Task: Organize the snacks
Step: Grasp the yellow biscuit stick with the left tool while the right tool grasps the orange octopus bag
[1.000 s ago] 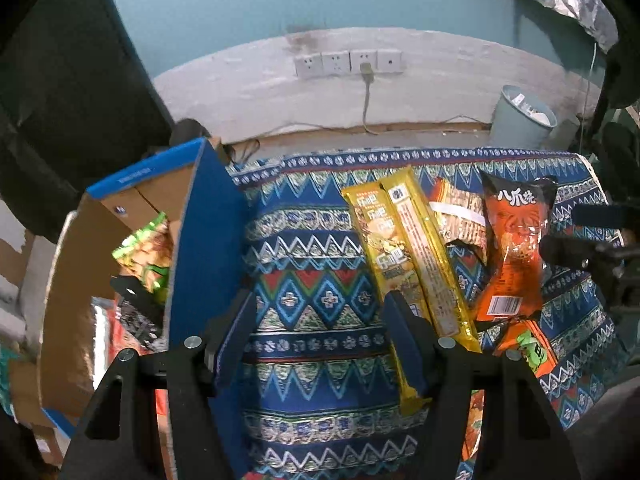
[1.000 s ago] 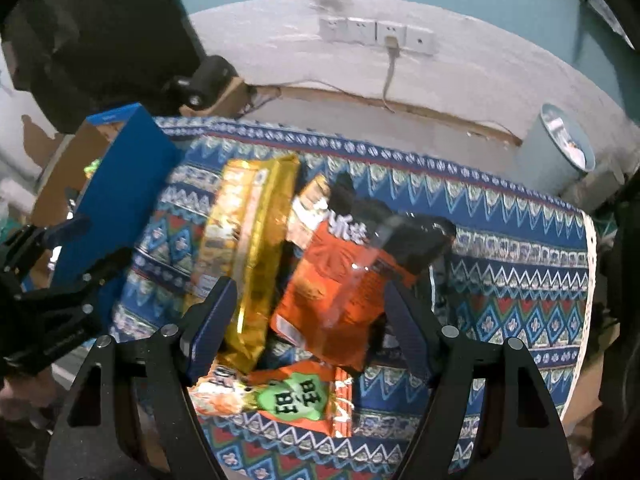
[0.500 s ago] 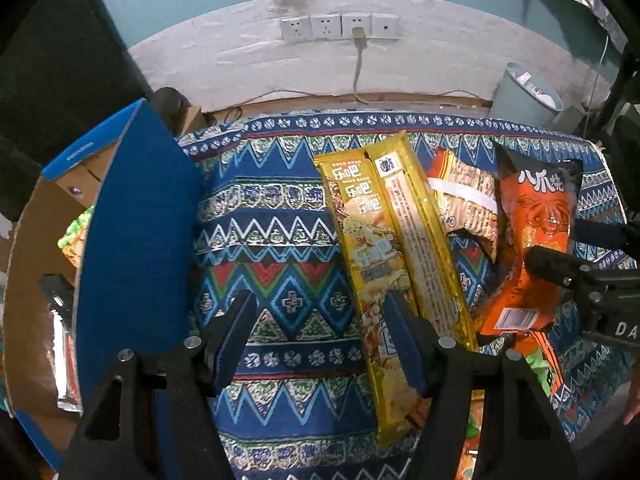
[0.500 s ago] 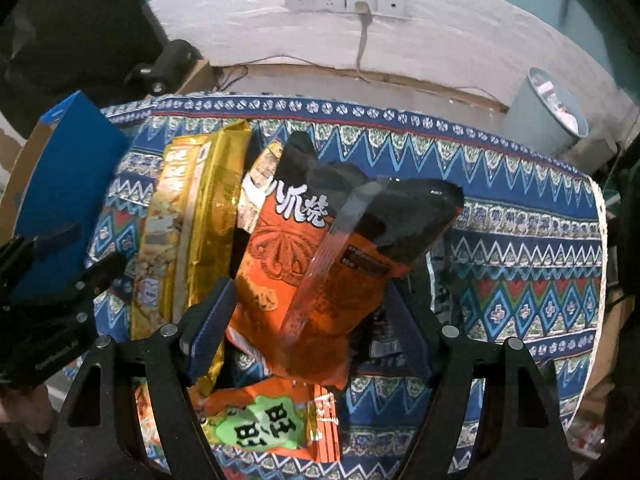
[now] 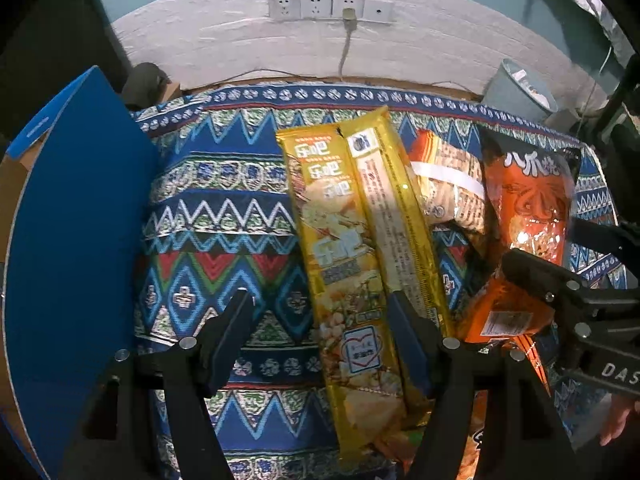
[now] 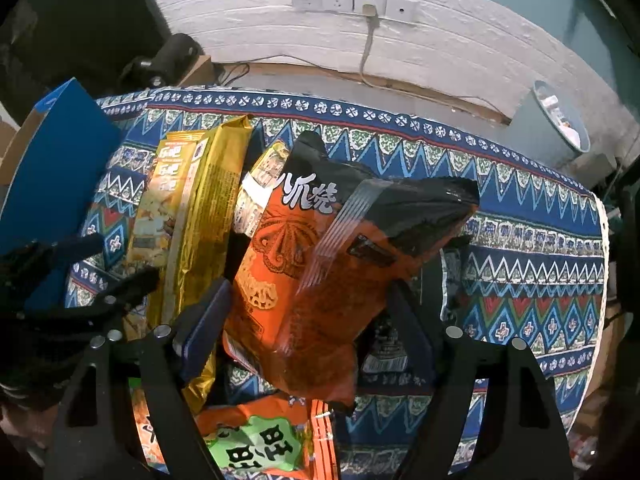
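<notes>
A long yellow snack pack (image 5: 360,248) lies on the patterned tablecloth (image 5: 216,216); it also shows in the right wrist view (image 6: 188,216). My left gripper (image 5: 320,312) is open, its fingers astride the pack's near left part. An orange and black puffed bag (image 6: 332,256) sits between the open fingers of my right gripper (image 6: 308,304); the bag also shows in the left wrist view (image 5: 528,208). A biscuit pack (image 5: 448,180) lies between the two. An orange pack with a green label (image 6: 256,444) lies nearest me.
An open cardboard box with a blue flap (image 5: 72,240) stands at the table's left edge. A grey waste bin (image 5: 520,88) stands on the floor behind the table at the right. Wall sockets (image 5: 328,6) with a plugged cable are on the white wall.
Both grippers have moved forward and down over the snacks. The left one has shifted right from the box onto the yellow pack; the right one has closed in around the orange bag.
</notes>
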The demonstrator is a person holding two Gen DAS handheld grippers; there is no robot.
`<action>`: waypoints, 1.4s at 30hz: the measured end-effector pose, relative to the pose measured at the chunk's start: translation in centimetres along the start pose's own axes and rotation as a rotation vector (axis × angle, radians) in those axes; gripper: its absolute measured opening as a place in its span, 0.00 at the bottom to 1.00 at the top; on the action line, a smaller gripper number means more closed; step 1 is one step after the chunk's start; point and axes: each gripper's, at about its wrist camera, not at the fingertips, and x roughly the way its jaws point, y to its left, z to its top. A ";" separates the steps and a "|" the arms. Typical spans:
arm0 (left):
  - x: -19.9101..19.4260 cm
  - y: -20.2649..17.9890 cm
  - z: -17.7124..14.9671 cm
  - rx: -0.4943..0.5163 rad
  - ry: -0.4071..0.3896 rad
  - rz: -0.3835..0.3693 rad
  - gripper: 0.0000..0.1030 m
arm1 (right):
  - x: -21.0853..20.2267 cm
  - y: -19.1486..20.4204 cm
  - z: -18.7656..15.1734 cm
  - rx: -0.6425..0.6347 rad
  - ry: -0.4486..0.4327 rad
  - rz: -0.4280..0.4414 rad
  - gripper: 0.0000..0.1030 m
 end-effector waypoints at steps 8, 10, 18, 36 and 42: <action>0.9 -0.2 0.1 0.003 -0.021 0.015 0.87 | 1.8 -0.6 -0.2 -0.045 0.035 -0.060 0.78; 1.1 0.3 0.0 0.007 -0.007 0.041 0.87 | 2.3 -1.4 -0.3 -0.014 0.056 -0.035 0.78; 1.8 1.7 -0.9 0.043 0.036 0.129 0.86 | 1.6 -2.9 -0.4 0.000 0.058 -0.006 0.64; 3.0 -0.8 2.2 0.125 -0.019 0.121 0.31 | 2.6 -2.6 -1.0 -0.043 0.039 -0.032 0.46; 1.8 -0.4 1.4 0.131 -0.055 0.133 0.30 | 1.4 -3.1 -1.1 -0.048 0.032 -0.043 0.45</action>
